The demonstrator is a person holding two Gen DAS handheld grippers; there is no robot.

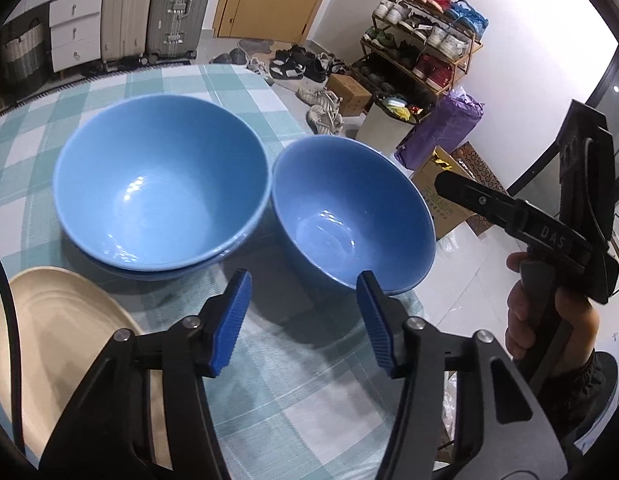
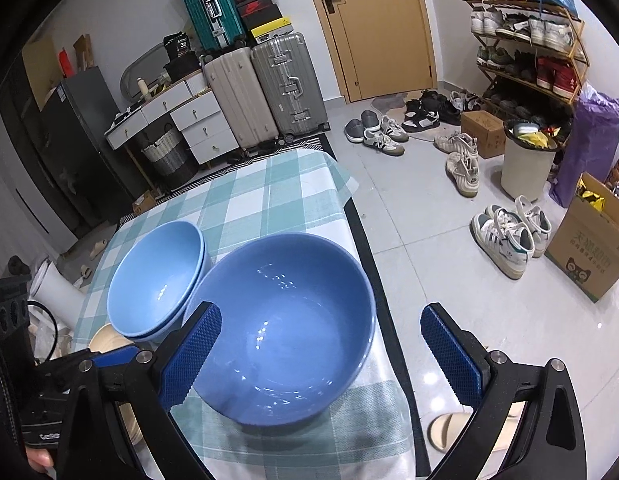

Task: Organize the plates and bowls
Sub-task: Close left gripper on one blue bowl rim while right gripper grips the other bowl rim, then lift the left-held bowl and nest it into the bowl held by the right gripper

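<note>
The single blue bowl (image 2: 285, 328) fills the lower centre of the right wrist view, sitting on the checked tablecloth (image 2: 269, 192) close to the table's right edge, with bare floor just beyond it. To its left, touching or almost touching rim to rim, two lighter blue bowls (image 2: 157, 280) sit nested one in the other, and a cream plate (image 1: 49, 328) lies at the lower left of the left wrist view. The right gripper (image 2: 321, 354) hangs over the single bowl with its jaws wide apart and holding nothing; the left gripper (image 1: 303, 320) is likewise spread and empty, low in its frame, just short of the bowl. The main risk is the edge: a push from a finger landing on the rim rather than straddling it could slide the bowl towards the drop. Glazed walls look slippery, so a shallow pinch may let it tip. A careless lift could also knock the nested pair beside it.
</note>
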